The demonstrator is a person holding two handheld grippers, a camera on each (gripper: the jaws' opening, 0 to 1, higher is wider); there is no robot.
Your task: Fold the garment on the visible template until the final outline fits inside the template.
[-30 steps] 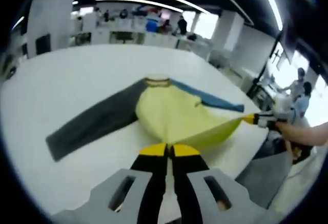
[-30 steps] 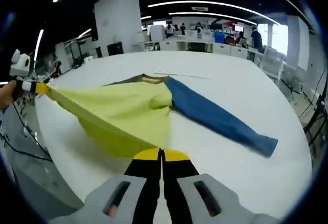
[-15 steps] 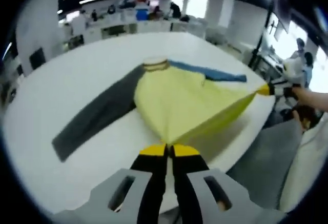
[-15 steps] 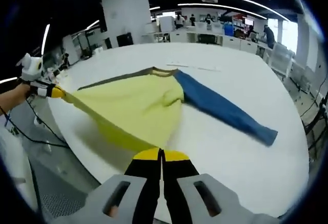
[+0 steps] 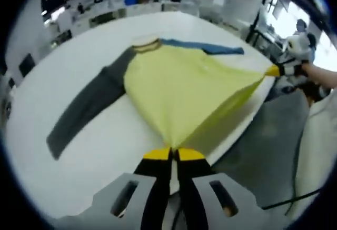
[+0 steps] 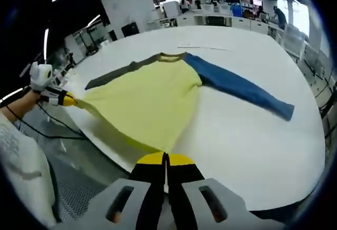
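Observation:
A long-sleeved garment with a yellow body [image 5: 181,90], a dark grey sleeve [image 5: 87,109] and a blue sleeve [image 5: 202,47] lies spread on the white table [image 5: 58,67], its hem stretched off the near edge. My left gripper [image 5: 172,153] is shut on one hem corner. My right gripper [image 6: 166,159] is shut on the other hem corner. In the right gripper view the yellow body [image 6: 147,101], blue sleeve [image 6: 239,88] and grey sleeve [image 6: 118,75] show, with the left gripper [image 6: 68,101] at the left. The right gripper [image 5: 271,71] appears at the right of the left gripper view.
The white table [image 6: 253,135] is large, with a thin pale line [image 6: 202,47] beyond the collar. Grey floor [image 5: 263,146] lies below the near table edge. Desks and people stand in the far background [image 6: 221,17]. A sleeve of the person [image 6: 21,161] is at lower left.
Both grippers have pulled the hem back toward the person and apart. The yellow body, bunched a second ago, now lies flatter and wider, with the hem taut between the grippers.

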